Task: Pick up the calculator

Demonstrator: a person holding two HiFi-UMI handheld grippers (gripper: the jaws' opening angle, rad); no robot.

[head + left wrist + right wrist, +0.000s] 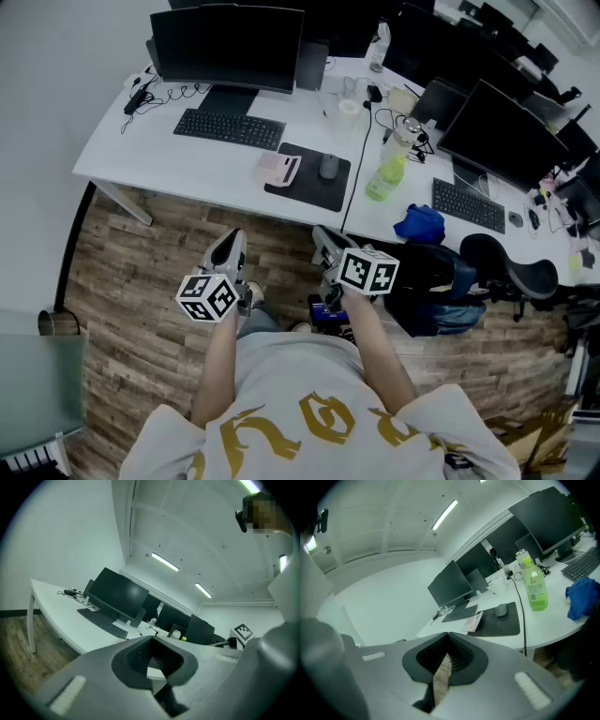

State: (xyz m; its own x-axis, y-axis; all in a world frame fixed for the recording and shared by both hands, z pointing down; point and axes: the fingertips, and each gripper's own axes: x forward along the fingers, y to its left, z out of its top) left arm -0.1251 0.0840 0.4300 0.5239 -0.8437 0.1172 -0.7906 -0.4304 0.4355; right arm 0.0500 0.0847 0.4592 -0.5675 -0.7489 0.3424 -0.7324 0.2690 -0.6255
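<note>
While both claws hang close to the body and well back from the desk (178, 161), I judge the pick-up has not begun; this is the approach step. The left claw (233, 246) is closed tip to tip and holds nothing. Its own view shows only a sliver of pale desk through the slot behind the tips. The right claw (323, 236) is also closed and empty, with wood floor (141, 281) showing through its slot.

The calculator (279, 169) is the pink slab on the desk, to the right of the keyboard (228, 128). Its right side overlaps the left edge of the black mouse mat (314, 190), and the mouse (328, 167) sits just beside it on the mat. From this far off I can't be sure whether it lies quite flat or is tipped a little by the mat's edge.

The right claw's view has the calculator almost straight ahead, so I'd lead with that one. The next move calls for closing the gap to the desk and spreading the claw wider than the calculator's narrow side. The claw should then come down across its long edges, keeping off the mouse.
</note>
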